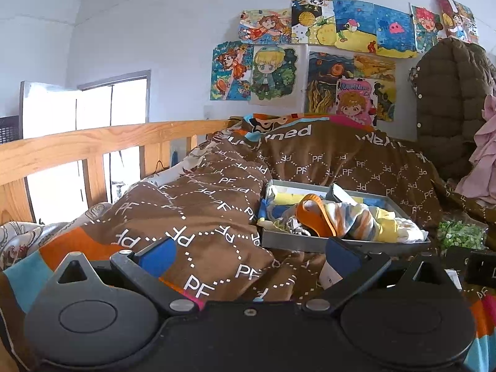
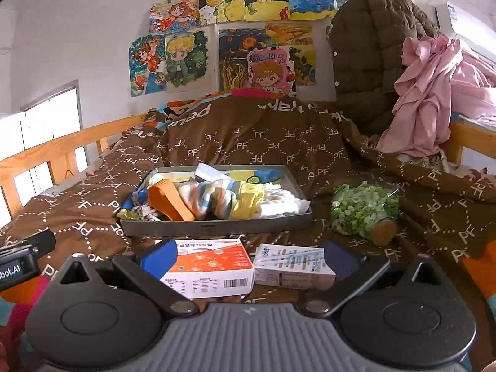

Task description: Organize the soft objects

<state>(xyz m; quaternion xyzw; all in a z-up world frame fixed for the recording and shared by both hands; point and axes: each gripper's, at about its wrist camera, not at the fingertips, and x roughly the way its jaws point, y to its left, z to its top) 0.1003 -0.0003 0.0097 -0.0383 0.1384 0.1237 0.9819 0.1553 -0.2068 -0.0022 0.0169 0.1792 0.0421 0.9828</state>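
A grey tray [image 2: 217, 226] lies on the brown patterned blanket, filled with soft things: a striped cloth [image 2: 214, 197], a yellow cloth [image 2: 248, 198], a white cloth [image 2: 285, 203] and an orange band [image 2: 169, 201]. The same tray [image 1: 341, 243] shows in the left wrist view, ahead and to the right. My right gripper [image 2: 251, 262] stands open just short of the tray, with an orange-and-white box [image 2: 210, 271] and a pale blue box [image 2: 294, 266] lying between its fingers. My left gripper [image 1: 252, 255] is open over the blanket, holding nothing.
A corked jar of green bits [image 2: 364, 209] lies on its side right of the tray. A wooden bed rail [image 1: 93, 145] runs along the left. A dark padded coat [image 2: 372, 59] and pink cloth [image 2: 434, 93] hang at the right. Drawings cover the wall.
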